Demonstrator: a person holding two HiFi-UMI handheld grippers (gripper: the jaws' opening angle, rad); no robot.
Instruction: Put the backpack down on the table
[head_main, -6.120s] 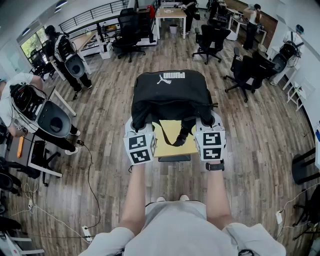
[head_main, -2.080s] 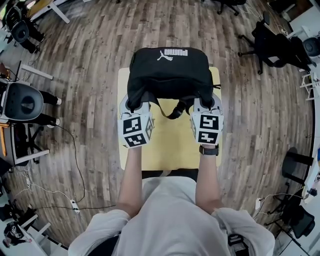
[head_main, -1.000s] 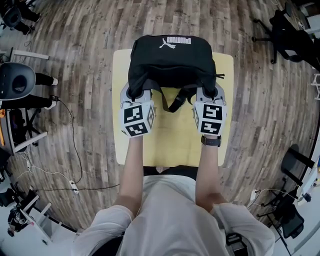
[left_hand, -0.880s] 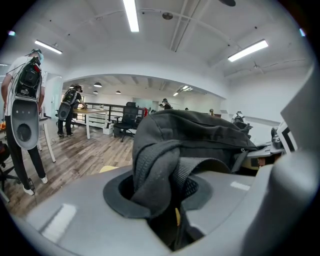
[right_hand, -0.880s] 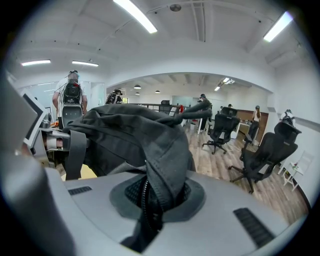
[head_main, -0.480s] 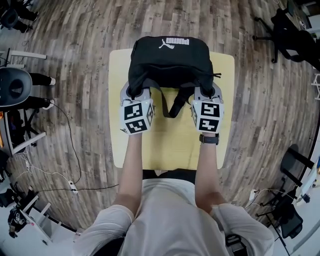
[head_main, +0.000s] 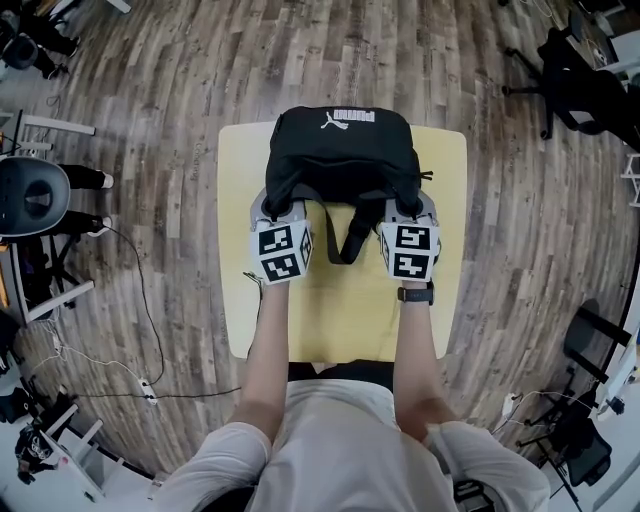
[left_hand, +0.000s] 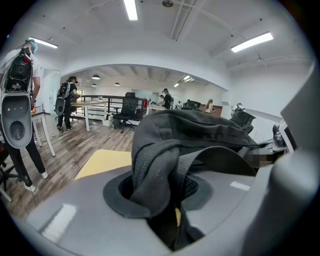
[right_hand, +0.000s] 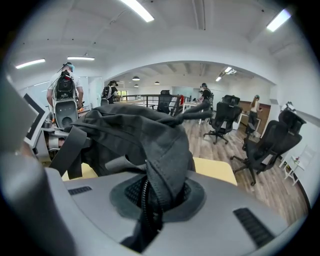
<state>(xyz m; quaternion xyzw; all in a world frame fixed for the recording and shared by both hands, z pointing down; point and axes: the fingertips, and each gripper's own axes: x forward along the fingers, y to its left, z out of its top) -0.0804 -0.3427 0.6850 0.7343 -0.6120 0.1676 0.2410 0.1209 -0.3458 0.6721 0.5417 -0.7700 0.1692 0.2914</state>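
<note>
left gripper (left_hand: 161, 197) and right gripper (right_hand: 154, 200) still each clench a bunch of the black backpack (head_main: 345, 150), which has dropped lower than a second ago, close over the far half of the yellow table (head_main: 340, 310).

Hidden: backpack (head_main: 343, 155) underside, so contact with table (head_main: 240, 290) cannot be told; table's upper centre under backpack; its lower edge partly behind person's torso (head_main: 345, 440).
</note>
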